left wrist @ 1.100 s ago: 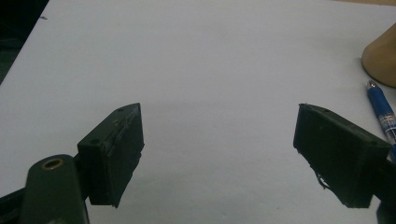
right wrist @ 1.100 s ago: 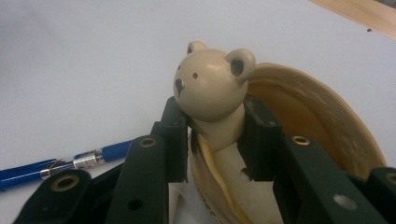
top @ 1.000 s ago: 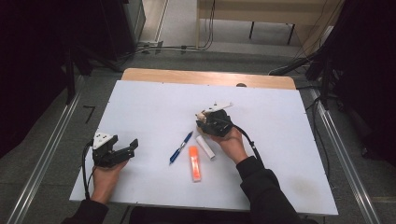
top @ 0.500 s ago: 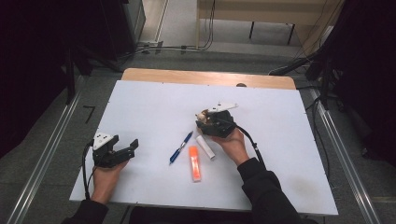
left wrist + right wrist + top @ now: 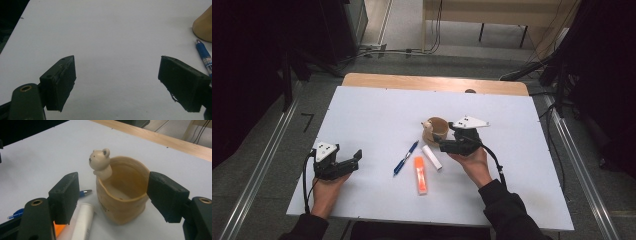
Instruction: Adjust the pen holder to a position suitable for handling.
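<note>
A tan pouch-shaped cup (image 5: 435,131) with a small bear figure (image 5: 100,161) on its rim stands upright mid-table. My right gripper (image 5: 441,143) lies just right of it and points at it. Its jaws have just been opening. In the right gripper view the cup (image 5: 122,195) shows in the gap between the pads (image 5: 66,197), a little ahead of them, and neither pad touches it. My left gripper (image 5: 356,157) rests at the front left. It stands open (image 5: 117,85) over bare table with nothing between its fingers.
A blue pen (image 5: 406,157), a white tube (image 5: 432,157) and an orange marker (image 5: 421,175) lie side by side in front of the cup. The white table (image 5: 377,110) has a wooden strip (image 5: 432,82) along its far edge. Cables trail from both grippers.
My right gripper has let go of the cup, opened its jaws and drawn back to the right, uncovering the cup. The left gripper has kept still.
</note>
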Available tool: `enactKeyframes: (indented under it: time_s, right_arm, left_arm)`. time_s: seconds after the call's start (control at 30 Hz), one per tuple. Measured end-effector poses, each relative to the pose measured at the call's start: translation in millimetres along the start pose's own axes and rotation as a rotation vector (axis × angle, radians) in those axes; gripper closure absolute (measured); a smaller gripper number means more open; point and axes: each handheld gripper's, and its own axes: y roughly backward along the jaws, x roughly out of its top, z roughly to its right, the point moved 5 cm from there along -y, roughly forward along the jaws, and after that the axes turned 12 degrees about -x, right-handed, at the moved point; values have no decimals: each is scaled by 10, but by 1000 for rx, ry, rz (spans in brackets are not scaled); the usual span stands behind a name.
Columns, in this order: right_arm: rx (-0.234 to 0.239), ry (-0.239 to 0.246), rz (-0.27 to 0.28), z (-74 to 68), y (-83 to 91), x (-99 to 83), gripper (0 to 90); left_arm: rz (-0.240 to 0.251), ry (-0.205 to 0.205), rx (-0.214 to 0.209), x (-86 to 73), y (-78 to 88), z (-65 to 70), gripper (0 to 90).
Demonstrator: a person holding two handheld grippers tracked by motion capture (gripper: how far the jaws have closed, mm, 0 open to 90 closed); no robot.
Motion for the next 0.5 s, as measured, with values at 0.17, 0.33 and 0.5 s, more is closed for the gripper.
enactKeyframes:
  time_s: [0.17,0.33,0.5]
  right_arm:
    - [-18,-7,-7,80,105,-108,230]
    - [-41,-5,-21,146,177,-214,214]
    - [-93,-10,-39,262,302,-464,195]
  left_arm:
    - [1,-16,0,12,-9,28,152]
    - [1,-22,-2,14,-16,31,152]
    - [-2,-20,-3,14,-22,32,151]
